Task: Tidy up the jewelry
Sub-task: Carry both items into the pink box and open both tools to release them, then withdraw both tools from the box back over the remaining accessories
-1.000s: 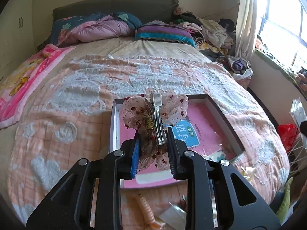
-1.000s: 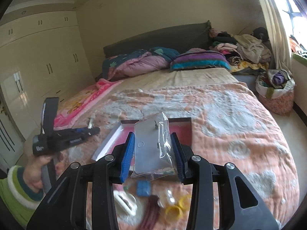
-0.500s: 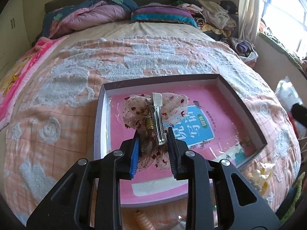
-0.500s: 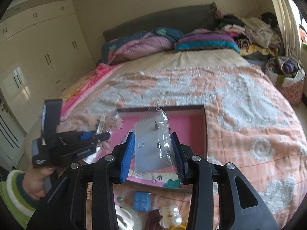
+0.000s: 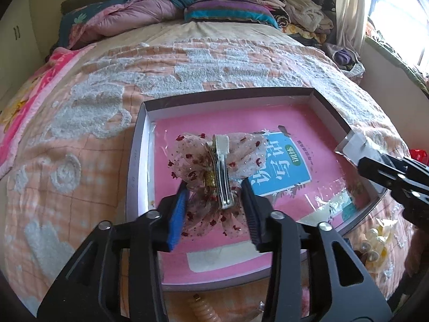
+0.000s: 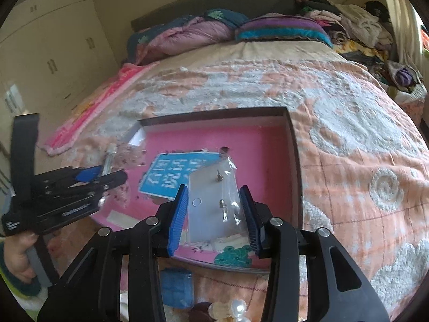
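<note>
Bow clip (image 5: 214, 171) between left tongs (image 5: 213, 209); over tray (image 5: 139, 145).

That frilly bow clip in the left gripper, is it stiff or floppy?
Probably both: the bow hair clip has a rigid-looking metal clasp, but its gauzy fabric sags below the left gripper. It looks light, so likely to drop gently into the box.

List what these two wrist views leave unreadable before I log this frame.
- Left wrist view: the printed label on the tray floor is partly covered by the bow hair clip held in the left hand-held gripper.
- Right wrist view: the studs on the earring card in the right hand-held gripper are too small to identify.
- Right wrist view: the blue box is blurred and partly behind the gripper.
</note>
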`<move>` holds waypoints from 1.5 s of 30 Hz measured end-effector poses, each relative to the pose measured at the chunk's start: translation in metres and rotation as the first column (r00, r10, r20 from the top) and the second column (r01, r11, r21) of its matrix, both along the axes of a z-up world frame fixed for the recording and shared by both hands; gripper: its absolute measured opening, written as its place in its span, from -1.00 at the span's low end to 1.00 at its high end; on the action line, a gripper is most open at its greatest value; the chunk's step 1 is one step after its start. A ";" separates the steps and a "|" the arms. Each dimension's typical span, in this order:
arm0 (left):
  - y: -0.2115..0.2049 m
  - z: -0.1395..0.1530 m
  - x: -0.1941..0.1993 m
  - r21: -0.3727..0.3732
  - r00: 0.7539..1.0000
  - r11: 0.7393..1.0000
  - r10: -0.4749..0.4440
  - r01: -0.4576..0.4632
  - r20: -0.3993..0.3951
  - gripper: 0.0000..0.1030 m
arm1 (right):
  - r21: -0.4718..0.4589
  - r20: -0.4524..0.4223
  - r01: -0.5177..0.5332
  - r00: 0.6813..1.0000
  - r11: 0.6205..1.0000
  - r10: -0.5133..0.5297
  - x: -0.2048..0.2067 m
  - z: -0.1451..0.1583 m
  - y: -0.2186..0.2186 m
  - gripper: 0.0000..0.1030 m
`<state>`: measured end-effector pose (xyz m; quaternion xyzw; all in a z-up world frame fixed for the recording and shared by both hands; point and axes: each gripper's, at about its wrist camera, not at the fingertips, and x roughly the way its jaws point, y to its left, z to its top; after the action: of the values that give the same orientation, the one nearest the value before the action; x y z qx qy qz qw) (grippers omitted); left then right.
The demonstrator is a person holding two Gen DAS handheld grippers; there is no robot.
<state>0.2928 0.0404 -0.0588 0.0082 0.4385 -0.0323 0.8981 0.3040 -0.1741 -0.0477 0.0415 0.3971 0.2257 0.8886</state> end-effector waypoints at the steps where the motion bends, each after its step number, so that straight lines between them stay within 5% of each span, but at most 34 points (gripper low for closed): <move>1: 0.000 0.000 0.000 0.000 1.000 1.000 0.002 -0.002 0.000 -0.25 | -0.006 -0.003 0.019 1.000 1.000 -0.019 0.001 -0.002 -0.002 0.06; 7: 0.001 0.005 -0.010 -0.019 0.999 1.000 0.023 -0.022 0.023 0.12 | 0.001 0.053 0.072 0.996 0.997 -0.072 -0.008 0.008 -0.018 0.60; 17: 0.012 0.034 -0.033 -0.022 0.994 0.996 0.083 -0.081 0.073 0.79 | 0.037 0.128 0.124 0.983 0.992 -0.128 -0.042 0.042 -0.047 0.82; 29: 0.016 0.090 -0.085 -0.014 0.976 0.994 0.109 -0.109 0.187 0.82 | 0.046 0.316 0.115 0.941 0.992 -0.124 -0.110 0.108 -0.053 0.92; 45: 0.011 0.118 -0.153 -0.038 0.965 0.996 0.082 -0.075 0.251 0.82 | 0.090 0.387 0.086 0.915 0.992 -0.115 -0.186 0.149 -0.069 0.92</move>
<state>0.1395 0.0510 0.0589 -0.0179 0.3203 -0.0016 0.9472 0.1178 -0.2426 0.1017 0.0473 0.2008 0.1974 0.9584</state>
